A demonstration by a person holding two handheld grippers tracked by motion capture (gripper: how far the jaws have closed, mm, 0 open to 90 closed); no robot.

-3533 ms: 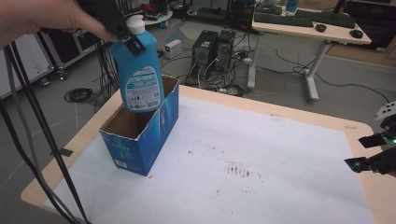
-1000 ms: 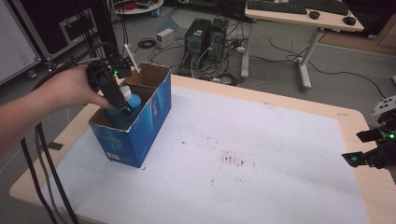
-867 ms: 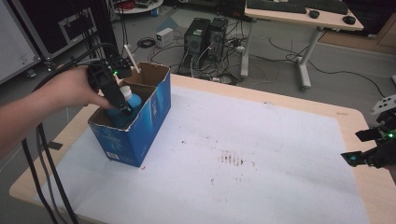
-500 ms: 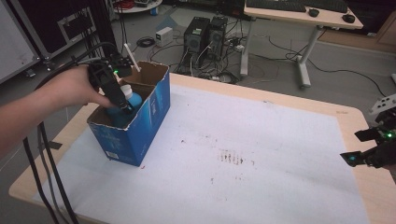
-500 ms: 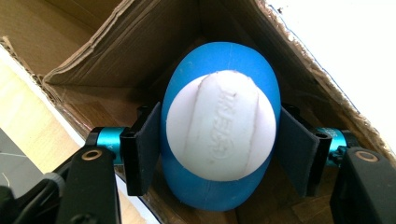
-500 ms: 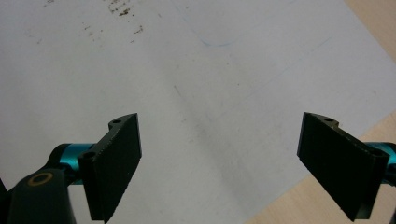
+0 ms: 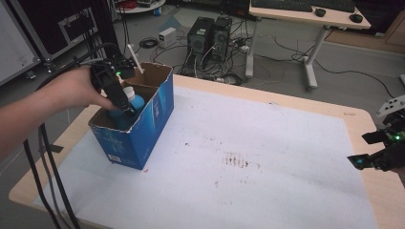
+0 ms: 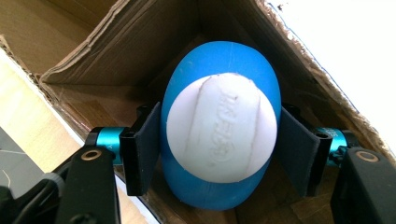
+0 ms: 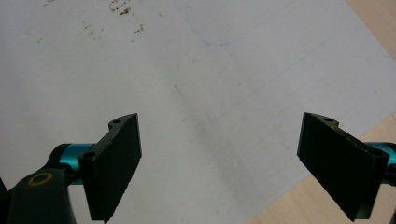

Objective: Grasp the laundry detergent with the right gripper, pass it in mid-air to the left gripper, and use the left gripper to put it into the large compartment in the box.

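High view — blue bottle [image 7: 134, 102] half-hidden inside box [image 7: 154, 114]

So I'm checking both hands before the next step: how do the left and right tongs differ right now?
The left tongs are shut on the blue bottle inside the cardboard box; the right tongs stand wide open with nothing between them. The left reach down into the box; the right hover over the white mat. Both have black jaws.

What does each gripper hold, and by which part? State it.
The left gripper clamps the blue bottle by the sides of its upper body, just below the white cap, inside the cardboard box. The right gripper holds nothing.
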